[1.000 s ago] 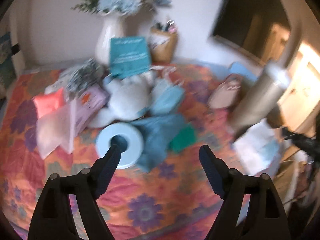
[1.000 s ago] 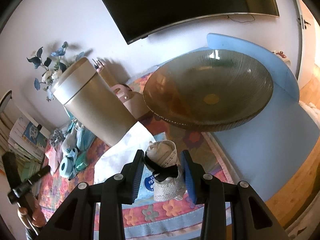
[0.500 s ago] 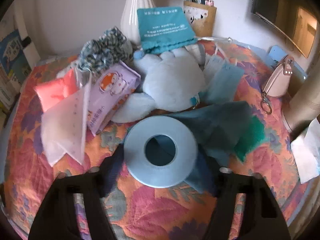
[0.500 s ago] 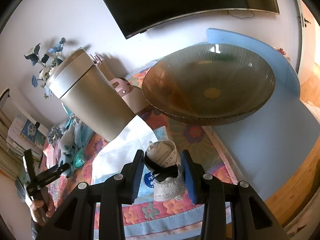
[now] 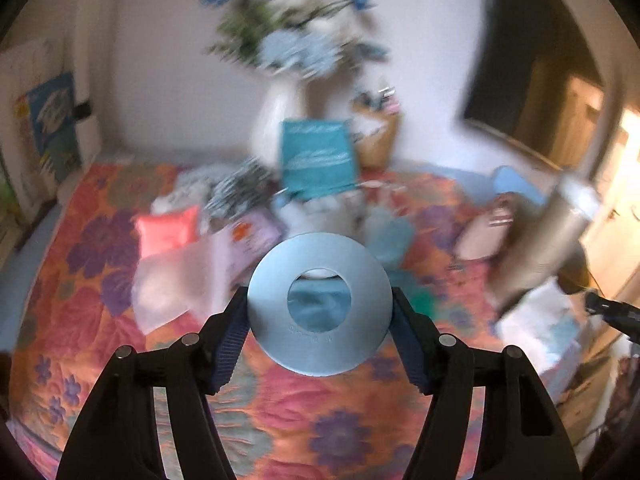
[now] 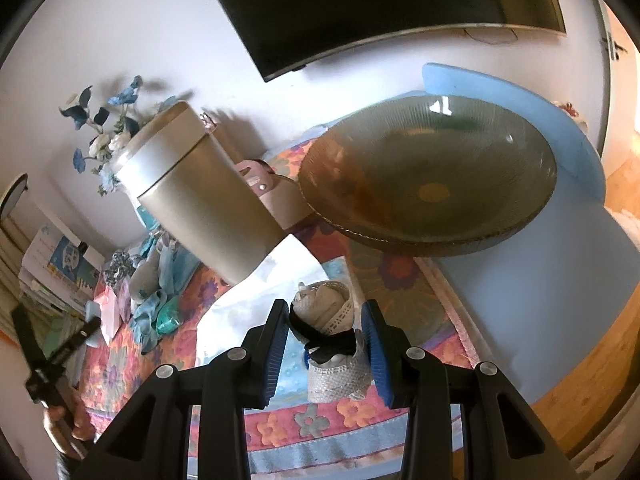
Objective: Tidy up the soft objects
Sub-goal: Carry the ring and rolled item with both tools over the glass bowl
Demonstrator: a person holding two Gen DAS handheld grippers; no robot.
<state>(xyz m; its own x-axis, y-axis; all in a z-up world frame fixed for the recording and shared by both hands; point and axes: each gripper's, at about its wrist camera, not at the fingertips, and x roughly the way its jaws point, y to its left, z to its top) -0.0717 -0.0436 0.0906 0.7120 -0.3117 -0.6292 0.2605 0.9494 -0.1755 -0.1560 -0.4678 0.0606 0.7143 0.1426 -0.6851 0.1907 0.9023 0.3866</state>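
Note:
My left gripper (image 5: 320, 320) is shut on a light blue ring (image 5: 344, 336) and holds it above the flowered cloth (image 5: 100, 272). Behind it lie blurred soft things: a pink pouch (image 5: 168, 228), a purple tissue pack (image 5: 252, 240), a pale blue plush (image 5: 320, 212), a teal pouch (image 5: 316, 156). My right gripper (image 6: 326, 340) is shut on a white lace roll tied with a black band (image 6: 332, 332), held in front of a large ribbed glass bowl (image 6: 432, 184) and above white tissue packs (image 6: 248, 312). The soft pile (image 6: 152, 296) and the left gripper (image 6: 60, 352) show at the far left.
A tall beige tumbler (image 6: 204, 200) stands between the soft pile and the bowl, with a pink purse (image 6: 276, 196) behind it. A white flower vase (image 5: 280, 120) and pen holder (image 5: 376, 136) stand at the wall. A blue mat (image 6: 532, 288) lies under the bowl.
My left gripper closed on the blue ring and lifted it off the cloth, away from the pile. My right gripper keeps hold of the lace roll and has barely moved.

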